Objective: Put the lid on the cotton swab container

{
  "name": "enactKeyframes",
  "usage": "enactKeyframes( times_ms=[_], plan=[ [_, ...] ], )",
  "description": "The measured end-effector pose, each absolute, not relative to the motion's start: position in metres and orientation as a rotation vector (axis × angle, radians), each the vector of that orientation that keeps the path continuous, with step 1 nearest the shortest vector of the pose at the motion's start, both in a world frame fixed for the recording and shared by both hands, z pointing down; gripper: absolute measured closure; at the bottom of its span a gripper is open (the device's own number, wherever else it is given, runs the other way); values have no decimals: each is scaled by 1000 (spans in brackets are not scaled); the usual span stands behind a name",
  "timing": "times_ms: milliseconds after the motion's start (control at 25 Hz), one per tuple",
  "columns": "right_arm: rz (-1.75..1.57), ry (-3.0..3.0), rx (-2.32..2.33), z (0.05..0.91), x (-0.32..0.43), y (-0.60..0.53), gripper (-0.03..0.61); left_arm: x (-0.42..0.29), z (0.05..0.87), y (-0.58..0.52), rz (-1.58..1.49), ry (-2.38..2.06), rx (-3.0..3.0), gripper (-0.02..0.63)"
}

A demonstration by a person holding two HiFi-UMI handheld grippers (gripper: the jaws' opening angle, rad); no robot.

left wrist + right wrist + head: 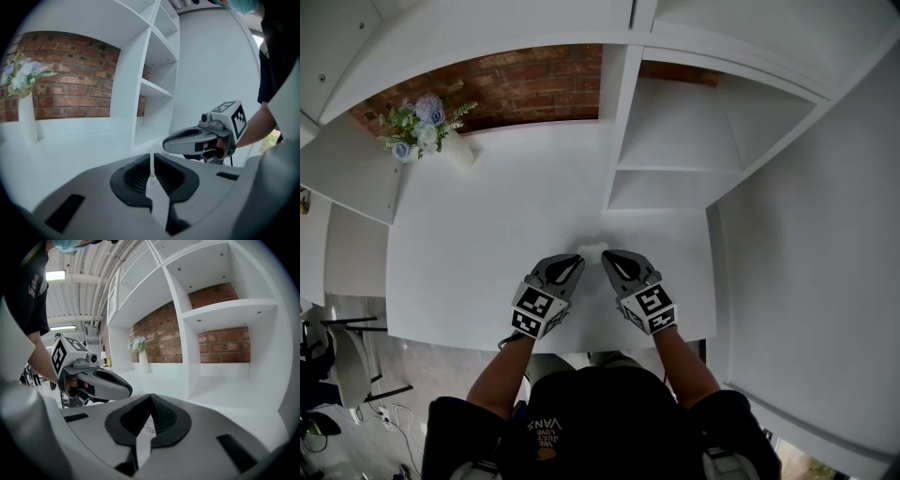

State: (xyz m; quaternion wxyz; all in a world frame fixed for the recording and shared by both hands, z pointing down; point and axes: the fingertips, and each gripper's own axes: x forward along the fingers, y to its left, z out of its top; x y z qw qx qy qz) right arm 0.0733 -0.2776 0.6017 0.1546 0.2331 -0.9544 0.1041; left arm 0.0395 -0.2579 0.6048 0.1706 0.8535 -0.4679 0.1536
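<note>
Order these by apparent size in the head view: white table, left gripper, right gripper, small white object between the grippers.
1. white table
2. left gripper and right gripper: they look alike, so no ranking between them
3. small white object, partly hidden by the jaws

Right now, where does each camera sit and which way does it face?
Head view: on the head, steeply down at the table; forearms, left hand-held gripper, right hand-held gripper show.
Left gripper view: on the left one, toward the shelves; own jaws show.
Right gripper view: on the right one, toward the shelves; own jaws show.
Shared: flower vase, shelves.
</note>
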Motion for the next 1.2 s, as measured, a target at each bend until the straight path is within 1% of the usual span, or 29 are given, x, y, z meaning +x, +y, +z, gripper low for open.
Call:
enactKeyframes(
  times_ms=[200,320,520,840,1200],
  plan=[
    [306,-2724,693,601,74,-277,578,41,604,-258,469,-1312,2435,584],
    [313,-2731,730,598,76,-277,578,41,603,-257,494,-1296,2455,601],
    [344,-2713,808,590,86,-275,578,42,595,-254,460,-1277,2486,606],
    [365,-2740,976,554,96,-265,578,38,560,-245,382,-1254,2542,607],
    [349,-2745,1113,515,91,-233,578,18,519,-218,326,-1238,2627,607]
  ],
)
